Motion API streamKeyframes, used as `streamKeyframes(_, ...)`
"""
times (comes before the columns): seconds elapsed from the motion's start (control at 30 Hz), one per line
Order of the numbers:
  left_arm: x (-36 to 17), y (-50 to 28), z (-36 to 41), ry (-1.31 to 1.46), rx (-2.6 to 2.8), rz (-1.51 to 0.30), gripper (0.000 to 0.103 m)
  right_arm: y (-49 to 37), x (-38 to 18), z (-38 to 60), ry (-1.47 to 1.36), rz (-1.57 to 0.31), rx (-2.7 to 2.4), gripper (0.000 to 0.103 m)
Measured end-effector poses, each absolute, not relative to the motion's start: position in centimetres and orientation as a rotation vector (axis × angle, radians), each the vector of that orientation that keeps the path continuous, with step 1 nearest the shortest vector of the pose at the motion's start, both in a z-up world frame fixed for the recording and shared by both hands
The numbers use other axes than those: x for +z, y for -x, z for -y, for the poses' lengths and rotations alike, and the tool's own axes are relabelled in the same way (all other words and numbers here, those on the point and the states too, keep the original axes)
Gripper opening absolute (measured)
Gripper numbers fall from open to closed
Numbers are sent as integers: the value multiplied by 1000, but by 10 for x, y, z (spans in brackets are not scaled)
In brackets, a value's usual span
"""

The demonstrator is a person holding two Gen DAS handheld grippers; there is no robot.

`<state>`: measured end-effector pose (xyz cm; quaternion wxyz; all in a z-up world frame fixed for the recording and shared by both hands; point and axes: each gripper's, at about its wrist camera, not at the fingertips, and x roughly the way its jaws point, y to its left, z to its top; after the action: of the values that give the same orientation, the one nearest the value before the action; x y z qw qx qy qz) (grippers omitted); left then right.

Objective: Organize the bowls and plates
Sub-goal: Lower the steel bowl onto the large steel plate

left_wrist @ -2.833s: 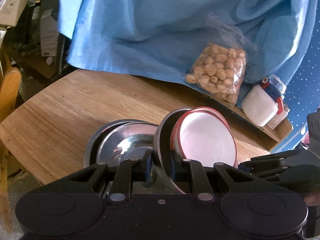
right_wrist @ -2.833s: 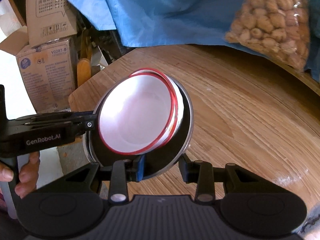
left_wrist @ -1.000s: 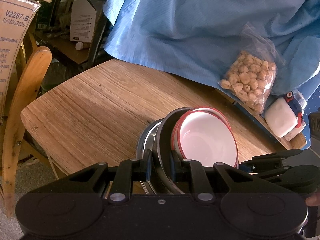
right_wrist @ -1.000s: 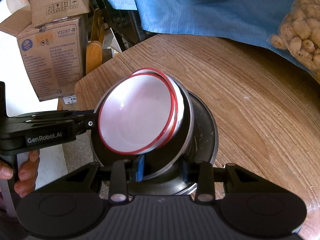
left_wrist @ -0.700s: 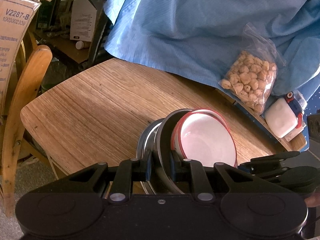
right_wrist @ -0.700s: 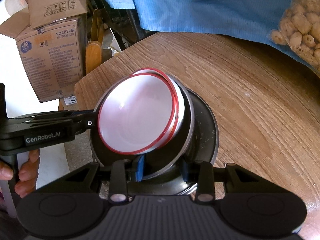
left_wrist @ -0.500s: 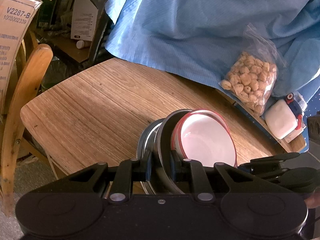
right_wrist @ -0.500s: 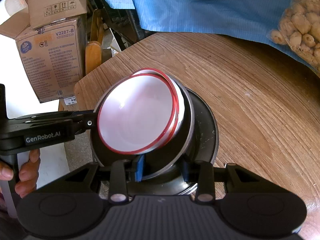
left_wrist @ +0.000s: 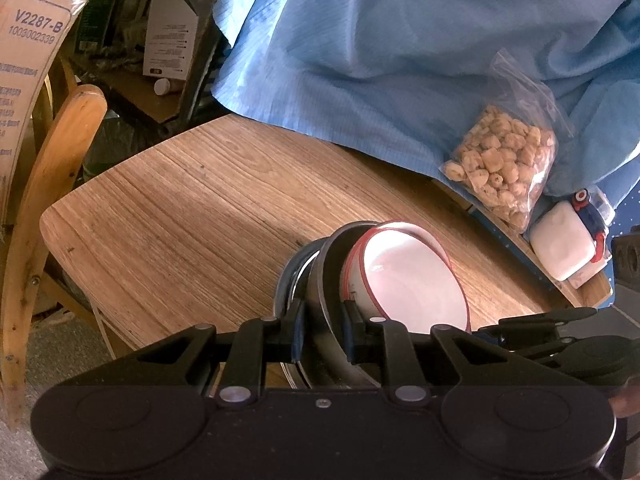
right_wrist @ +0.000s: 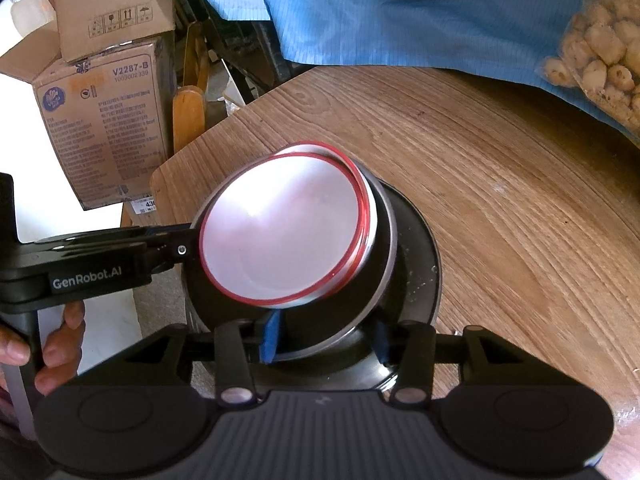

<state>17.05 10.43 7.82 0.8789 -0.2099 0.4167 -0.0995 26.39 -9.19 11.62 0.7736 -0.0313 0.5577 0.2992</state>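
1. Nearly everything is gathered into one pile near the front edge of the round wooden table: two white enamel bowls with red rims, nested one inside the other, sit in a dark steel bowl with a bright rim, and that bowl stands over a wide, shallow steel plate lying on the table.

2. The left gripper has its fingers closed narrow on the steel bowl's rim, one inside, one outside.

3. The right gripper grips the same rim from its own side, its blue-padded fingers pinched onto the bowl's wall.

4. The stack looks tilted, the bowls leaning toward the right gripper's camera, so I judge it not yet settled flat in the plate. Whether the bowl's base touches the plate I cannot tell.

5. What seems left: lower the bowls level, let go with both grippers, and draw back. I see no other loose plates or bowls on the table.

6. Off to the far side, a clear bag of pale puffed snacks and a white plastic container with a red-and-blue clasp lie well apart from the pile.
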Motion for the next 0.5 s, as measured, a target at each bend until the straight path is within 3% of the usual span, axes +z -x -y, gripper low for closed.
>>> streamKeyframes(0.5,78,-169,-104,434,-203,-856,23,-261,116,94,86,-1169,642,54)
